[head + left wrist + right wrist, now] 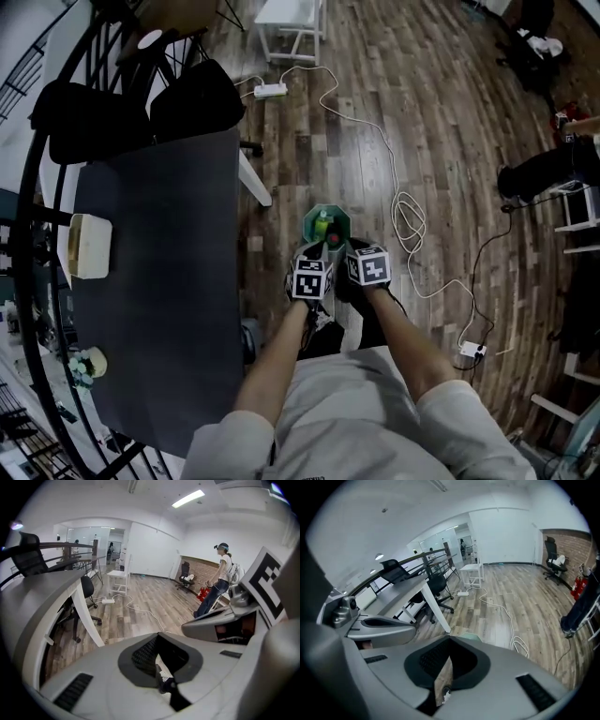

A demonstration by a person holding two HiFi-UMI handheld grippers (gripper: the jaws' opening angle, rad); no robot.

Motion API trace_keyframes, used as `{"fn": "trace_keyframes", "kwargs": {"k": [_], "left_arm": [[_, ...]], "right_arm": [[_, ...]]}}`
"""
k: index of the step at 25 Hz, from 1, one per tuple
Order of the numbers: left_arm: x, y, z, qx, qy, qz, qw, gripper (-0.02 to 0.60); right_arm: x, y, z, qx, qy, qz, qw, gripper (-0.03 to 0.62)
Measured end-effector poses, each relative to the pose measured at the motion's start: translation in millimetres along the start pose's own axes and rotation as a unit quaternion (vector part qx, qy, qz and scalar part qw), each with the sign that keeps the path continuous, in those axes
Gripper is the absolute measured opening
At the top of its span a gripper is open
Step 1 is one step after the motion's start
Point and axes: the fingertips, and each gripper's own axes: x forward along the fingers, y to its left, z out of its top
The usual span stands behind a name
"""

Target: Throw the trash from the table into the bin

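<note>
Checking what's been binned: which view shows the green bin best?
The head view: the bin is seen from above, with items inside. The right gripper view catches only its pale green rim; the left gripper view shows none of it.

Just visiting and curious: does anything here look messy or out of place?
Yes. A long white cable straggles across the wooden floor and lies in a loose coil near the green floor bin. A crumpled pale wad sits at the edge of the dark grey table, not yet binned.

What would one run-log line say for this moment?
left gripper: above bin, jaws shut, empty | right gripper: same | table: box, wad
</note>
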Motion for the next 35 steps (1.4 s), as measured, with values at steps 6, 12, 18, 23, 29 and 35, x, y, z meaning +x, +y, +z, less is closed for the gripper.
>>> {"fn": "trace_keyframes", "kwargs": {"k": [6,12,18,23,29,35], "left_arm": [[-25,-29,-3,0.008,-0.014,-0.005,0.9998,0.029],[-55,-26,11,-0.024,-0.016,0.027,0.9992,0.029],[-58,-19,6,-0.003,-0.013,0.044,0.9989,0.029],[-63,-10,14,-0.02,-0.016,0.034,0.9991,0.029],[-54,-10,10,-0.037,-0.01,0.027,0.9989,0.029],[-50,-11,15,-0.028,-0.011,0.02,0.9994,0.029]], "right_arm": [[-18,28,-30,-0.014,0.033,0.004,0.999,-0.003],[-47,52,-13,-0.011,-0.007,0.037,0.999,-0.005],[-49,52,-7,-0.036,-0.013,0.066,0.997,-0.003],[-36,56,-9,-0.076,0.009,0.046,0.996,-0.005],[-36,51,-3,-0.091,-0.003,0.048,0.995,-0.003],[-36,48,-1,-0.077,-0.01,0.052,0.996,-0.005]]}}
